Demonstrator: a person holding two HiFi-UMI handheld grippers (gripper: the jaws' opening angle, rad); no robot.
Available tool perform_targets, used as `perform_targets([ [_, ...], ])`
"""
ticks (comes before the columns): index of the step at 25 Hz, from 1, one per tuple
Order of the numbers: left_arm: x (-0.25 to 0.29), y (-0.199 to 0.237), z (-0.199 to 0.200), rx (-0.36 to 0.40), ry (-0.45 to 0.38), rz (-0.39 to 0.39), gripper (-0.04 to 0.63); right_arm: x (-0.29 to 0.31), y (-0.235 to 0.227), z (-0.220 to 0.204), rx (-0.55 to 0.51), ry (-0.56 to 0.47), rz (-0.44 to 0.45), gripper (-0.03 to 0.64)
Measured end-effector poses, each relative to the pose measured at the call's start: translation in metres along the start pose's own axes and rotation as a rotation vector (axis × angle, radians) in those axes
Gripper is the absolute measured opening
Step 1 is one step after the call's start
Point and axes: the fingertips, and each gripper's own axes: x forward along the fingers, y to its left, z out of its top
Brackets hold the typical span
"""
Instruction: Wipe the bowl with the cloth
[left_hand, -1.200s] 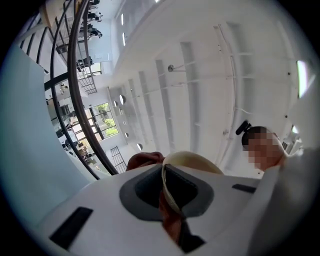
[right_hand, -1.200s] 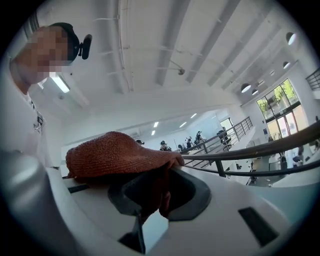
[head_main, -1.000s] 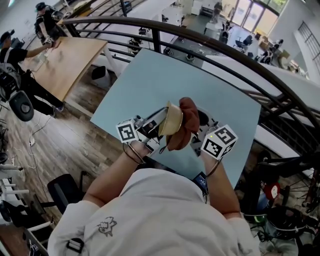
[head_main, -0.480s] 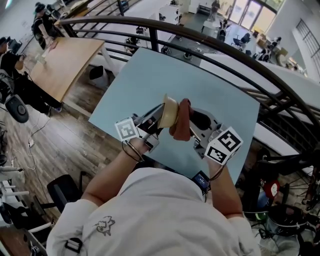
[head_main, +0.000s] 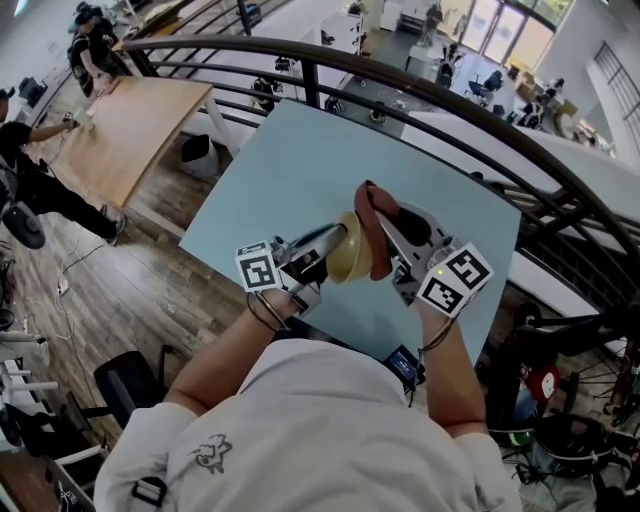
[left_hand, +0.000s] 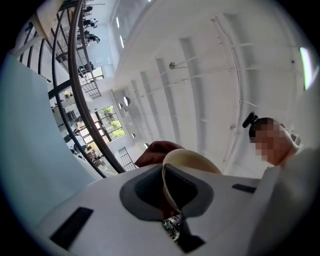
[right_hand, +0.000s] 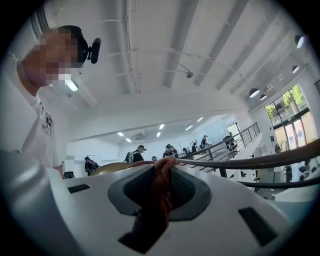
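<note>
In the head view a beige bowl (head_main: 349, 256) is held on edge above the light blue table (head_main: 290, 170). My left gripper (head_main: 335, 241) has the bowl's rim between its jaws, which are closing on it; the left gripper view shows the thin rim (left_hand: 192, 160) clamped between the dark pads. My right gripper (head_main: 387, 226) is shut on a rust-brown cloth (head_main: 377, 236), which presses against the bowl's right side. In the right gripper view the cloth (right_hand: 160, 200) bunches between the pads, with the bowl's edge (right_hand: 107, 168) just behind. The cloth (left_hand: 157, 152) peeks past the bowl in the left gripper view.
A dark curved railing (head_main: 400, 90) runs behind the table's far edge. A wooden table (head_main: 130, 125) with people beside it stands far left, over wood flooring. A black chair (head_main: 125, 385) sits near my left elbow.
The bowl has sunk a little and turned in my left gripper. The cloth has gone from a hanging bunch to a narrow fold against the bowl, and my right gripper has shifted right and farther away.
</note>
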Motion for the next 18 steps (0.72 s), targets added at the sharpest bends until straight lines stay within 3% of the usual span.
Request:
perform_targets([
  [11, -0.001, 0.005, 0.009, -0.015, -0.034, -0.015, 0.025, 0.011, -0.020, -0.044, 0.108, 0.041, -0.014, 0.089],
  [14, -0.002, 0.008, 0.011, -0.050, -0.057, -0.019, 0.025, 0.010, -0.019, -0.055, 0.132, 0.055, -0.016, 0.089],
  [18, -0.003, 0.025, 0.017, -0.099, -0.094, 0.049, 0.025, 0.009, -0.011, -0.074, 0.145, 0.113, -0.001, 0.089],
])
